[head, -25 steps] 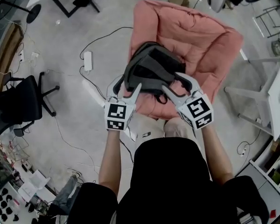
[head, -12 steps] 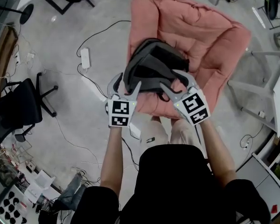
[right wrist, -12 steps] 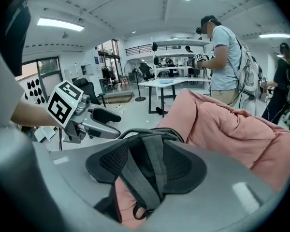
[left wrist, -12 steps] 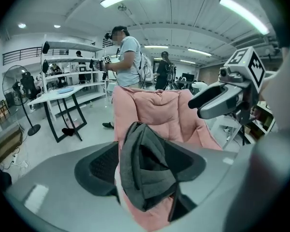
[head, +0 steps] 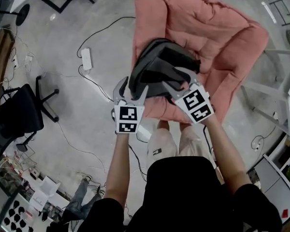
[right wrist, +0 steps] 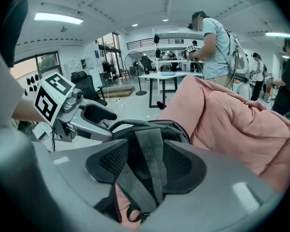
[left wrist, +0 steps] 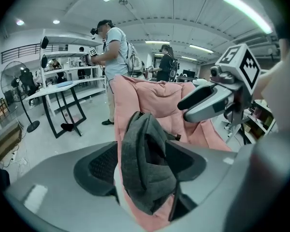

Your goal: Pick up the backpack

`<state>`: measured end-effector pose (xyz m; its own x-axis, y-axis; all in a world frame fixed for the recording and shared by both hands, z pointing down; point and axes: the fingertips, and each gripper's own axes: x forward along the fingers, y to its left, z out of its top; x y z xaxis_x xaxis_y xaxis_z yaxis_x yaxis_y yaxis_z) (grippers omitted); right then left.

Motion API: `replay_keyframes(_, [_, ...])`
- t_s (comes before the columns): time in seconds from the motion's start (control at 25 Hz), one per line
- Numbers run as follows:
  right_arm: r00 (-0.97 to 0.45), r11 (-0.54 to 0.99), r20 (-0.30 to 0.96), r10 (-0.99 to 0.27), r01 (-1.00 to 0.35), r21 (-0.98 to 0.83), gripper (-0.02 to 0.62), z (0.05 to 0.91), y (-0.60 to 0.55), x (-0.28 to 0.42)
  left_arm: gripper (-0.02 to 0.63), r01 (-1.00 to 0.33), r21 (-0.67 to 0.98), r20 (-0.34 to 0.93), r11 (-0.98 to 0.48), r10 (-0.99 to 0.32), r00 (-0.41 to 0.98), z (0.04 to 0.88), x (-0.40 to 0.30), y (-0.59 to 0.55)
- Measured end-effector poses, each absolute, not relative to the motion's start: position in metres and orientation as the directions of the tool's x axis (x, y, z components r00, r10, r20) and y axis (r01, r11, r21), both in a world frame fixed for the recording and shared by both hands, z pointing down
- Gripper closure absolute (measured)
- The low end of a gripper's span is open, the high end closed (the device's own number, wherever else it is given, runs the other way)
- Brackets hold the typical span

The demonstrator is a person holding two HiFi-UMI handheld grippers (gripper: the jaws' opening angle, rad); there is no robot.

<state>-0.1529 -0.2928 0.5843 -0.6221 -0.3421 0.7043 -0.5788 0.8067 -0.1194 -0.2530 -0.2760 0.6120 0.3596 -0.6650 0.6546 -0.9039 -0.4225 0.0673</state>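
Observation:
A dark grey backpack [head: 159, 69] lies on a pink padded chair [head: 222, 37]. My left gripper [head: 132, 86] is at the pack's near left edge, its jaws opening. In the left gripper view a fold of the backpack [left wrist: 147, 149] stands between the wide pads of the left gripper [left wrist: 145, 166], not pinched. My right gripper [head: 176, 81] is at the near right side. Its pads sit wide apart around a shoulder strap [right wrist: 152, 163] of the backpack [right wrist: 150, 129]; the right gripper [right wrist: 147, 170] stands open. Each gripper shows in the other's view: right gripper [left wrist: 208, 100], left gripper [right wrist: 84, 117].
Cables and a white power strip [head: 86, 59] lie on the concrete floor left of the chair. A black office chair [head: 14, 115] stands at the far left, white table legs [head: 275, 91] at the right. People stand beyond the chair [left wrist: 113, 47].
Both grippers have come down and forward onto the backpack's near edge, so that its fabric and strap now sit between their jaws. The backpack has not shifted.

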Motion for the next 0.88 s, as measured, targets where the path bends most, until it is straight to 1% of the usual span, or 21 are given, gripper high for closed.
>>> replay_keyframes(0.32, [-0.593, 0.804, 0.734, -0.331, -0.585, -0.11, 0.387, 0.621, -0.31, -0.156, 0.299, -0.913, 0.068, 0.668, -0.403, -0.662, 0.342, 0.635, -0.257, -0.285])
replay_keyframes(0.76, [-0.588, 0.831, 0.757, -0.285, -0.546, -0.111, 0.373, 0.654, -0.322, -0.168, 0.301, -0.906, 0.086, 0.678, -0.415, -0.641, 0.359, 0.653, -0.257, -0.29])
replay_keyframes(0.88, [-0.592, 0.835, 0.756, -0.277, -0.538, -0.115, 0.368, 0.66, -0.324, -0.169, 0.314, -0.902, 0.084, 0.682, -0.423, -0.636, 0.362, 0.657, -0.254, -0.29])
